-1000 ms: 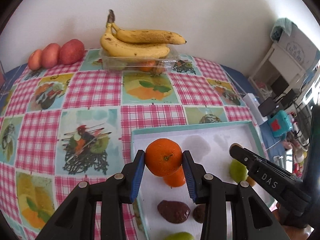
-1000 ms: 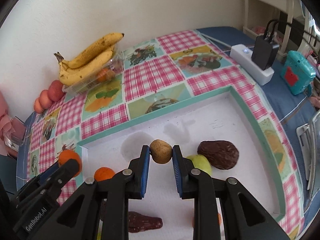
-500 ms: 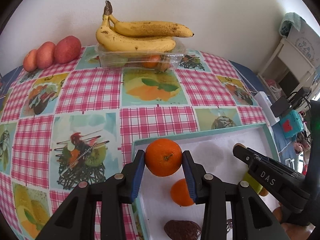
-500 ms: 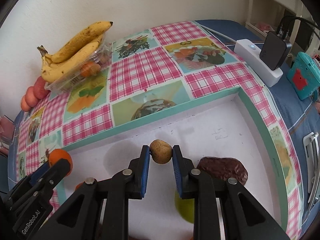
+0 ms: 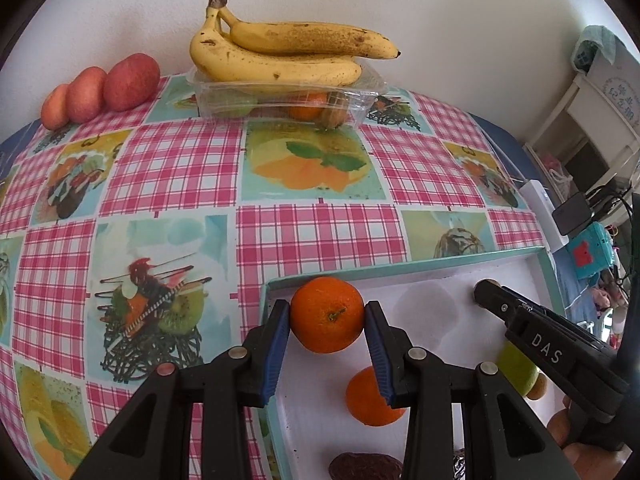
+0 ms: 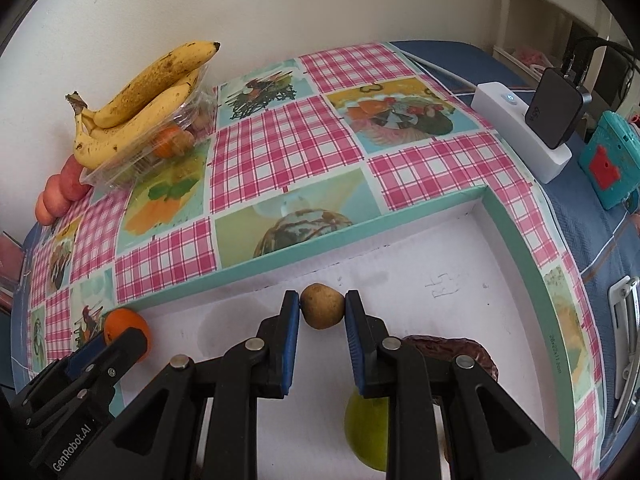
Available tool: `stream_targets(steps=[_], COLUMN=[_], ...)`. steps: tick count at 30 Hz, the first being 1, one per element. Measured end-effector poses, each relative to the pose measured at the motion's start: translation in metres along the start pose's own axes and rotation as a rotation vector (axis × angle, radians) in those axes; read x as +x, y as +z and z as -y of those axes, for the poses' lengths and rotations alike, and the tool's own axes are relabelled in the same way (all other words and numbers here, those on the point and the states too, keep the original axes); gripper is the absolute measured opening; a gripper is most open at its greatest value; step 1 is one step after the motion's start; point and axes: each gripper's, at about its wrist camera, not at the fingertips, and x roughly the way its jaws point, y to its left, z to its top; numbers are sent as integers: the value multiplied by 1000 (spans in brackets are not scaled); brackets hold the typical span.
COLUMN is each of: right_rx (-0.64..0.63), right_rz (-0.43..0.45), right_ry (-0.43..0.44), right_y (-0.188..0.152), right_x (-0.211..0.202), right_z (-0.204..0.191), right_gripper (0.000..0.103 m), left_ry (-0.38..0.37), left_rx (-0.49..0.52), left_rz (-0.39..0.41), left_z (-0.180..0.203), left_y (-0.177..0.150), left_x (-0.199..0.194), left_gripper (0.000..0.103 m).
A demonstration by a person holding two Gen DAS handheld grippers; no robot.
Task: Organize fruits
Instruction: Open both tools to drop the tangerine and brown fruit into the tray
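My left gripper (image 5: 326,322) is shut on an orange mandarin (image 5: 327,314), held above the near left corner of a white tray with a teal rim (image 5: 400,267). A second mandarin (image 5: 370,398) lies on the tray below it. My right gripper (image 6: 322,312) is shut on a small brown round fruit (image 6: 322,311), held over the tray floor (image 6: 440,256). A green fruit (image 6: 366,432) and a dark brown fruit (image 6: 448,350) lie under the right gripper. At the far side a clear plastic box (image 5: 288,98) holds fruit and carries a bunch of bananas (image 5: 280,56).
Three red fruits (image 5: 100,90) line the far left by the wall. A white power strip with a black adapter (image 6: 532,120) and a teal device (image 6: 608,160) sit right of the checked tablecloth (image 5: 168,168). A white shelf stands at the right.
Both grippers have risen and moved toward the far side with their fruits held. The bananas and clear box look closer; the tray fruits have slipped lower in both views.
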Motion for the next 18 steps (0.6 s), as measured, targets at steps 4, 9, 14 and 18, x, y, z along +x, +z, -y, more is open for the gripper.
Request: stream_targets(steps=[4,9,14,18], right_rx=[-5,13,2,-10], right_rz=[4,7,19,36], right_ry=[-15,-11,-5,-15], right_y=[0,1,0,-4], right_x=[-1,-5,-18,-32], right_z=[1,6,4,1], right_gripper=[29,43,56,61], left_ry=[9,13,15,51], left_rx=[11,4,27,31], left_rz=[-15,-31,-33,-21], left_z=[1,0,4,-3], left_y=[0,-1,-2,-7], left_x=[0,-5,-20,-42], left_gripper=[41,49,55,60])
